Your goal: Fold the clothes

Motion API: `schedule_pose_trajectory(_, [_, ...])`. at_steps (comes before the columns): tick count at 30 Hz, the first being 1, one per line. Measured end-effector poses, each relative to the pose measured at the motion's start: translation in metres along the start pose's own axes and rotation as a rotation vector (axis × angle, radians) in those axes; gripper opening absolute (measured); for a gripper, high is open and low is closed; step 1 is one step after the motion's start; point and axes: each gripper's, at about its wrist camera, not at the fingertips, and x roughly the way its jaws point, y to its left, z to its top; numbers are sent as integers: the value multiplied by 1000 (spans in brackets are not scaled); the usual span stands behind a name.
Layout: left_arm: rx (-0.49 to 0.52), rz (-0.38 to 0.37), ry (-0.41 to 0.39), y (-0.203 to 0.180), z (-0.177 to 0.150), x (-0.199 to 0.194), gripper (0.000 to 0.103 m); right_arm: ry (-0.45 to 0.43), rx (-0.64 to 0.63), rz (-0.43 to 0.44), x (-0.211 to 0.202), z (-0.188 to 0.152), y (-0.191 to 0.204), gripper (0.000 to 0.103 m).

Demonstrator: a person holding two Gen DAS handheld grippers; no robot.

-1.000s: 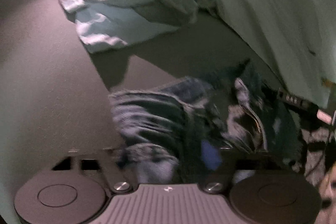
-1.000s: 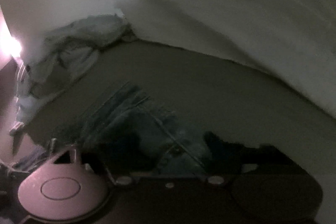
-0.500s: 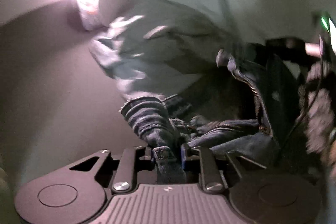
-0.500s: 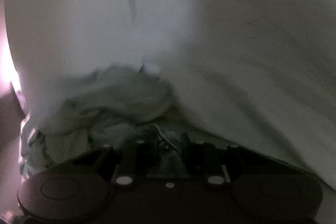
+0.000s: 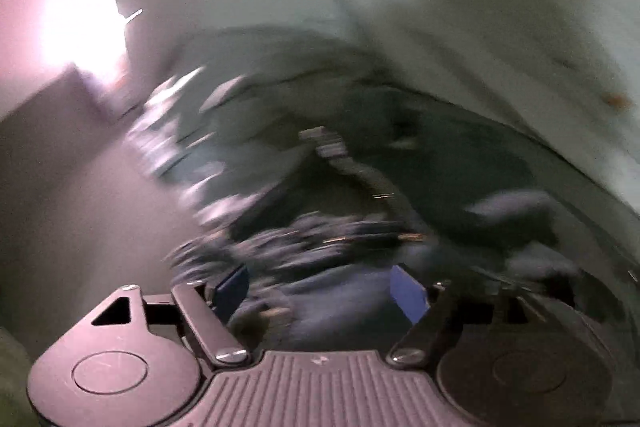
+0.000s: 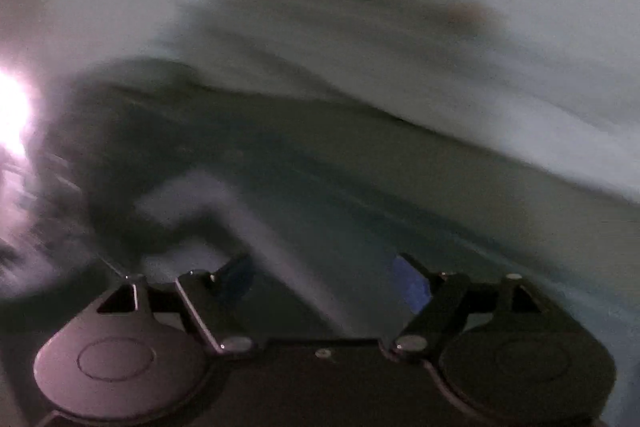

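The left tool [image 5: 320, 293] is standing wide, its jaws having just been opening, blue pads clear of the crumpled denim jeans [image 5: 332, 243] lying below on the grey bed surface [image 5: 80, 195]. The right tool [image 6: 324, 281], likewise just opened, is gripping nothing. A white sheet [image 6: 440, 27] is bounding the far edge; everything is blurring.

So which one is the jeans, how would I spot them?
Find the big pale sheet at the back, then look down to the dark surface before it. The jeans are the dark blue crumpled heap nearest the camera. Unlike the pale grey-green clothes piled behind, they show a metal zip.
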Motion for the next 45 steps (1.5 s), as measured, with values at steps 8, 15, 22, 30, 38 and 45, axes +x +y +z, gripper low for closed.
schedule_pose_trajectory(8, [172,-226,23,-141,-6,-14,87,-70,416,-442,-112,-103,-198,59])
schedule_pose_trajectory(15, [258,-294,72,-257,-50,-56,88,-83,363,-315,-104,-121,-280,43])
schedule_pose_trajectory(22, [198,-298,146,-321,-82,-90,88,-49,876,-95,-80,-142,-357,84])
schedule_pose_trajectory(30, [46,-267,229,-329,-90,-95,88,-77,1400,107,-63,-195,-420,92])
schedule_pose_trajectory(38, [-65,-225,267,-325,-85,-77,88,-79,896,-75,-62,-148,-410,5])
schedule_pose_trajectory(45, [-124,-194,267,-311,-82,-75,88,-334,503,-208,-101,-58,-448,3])
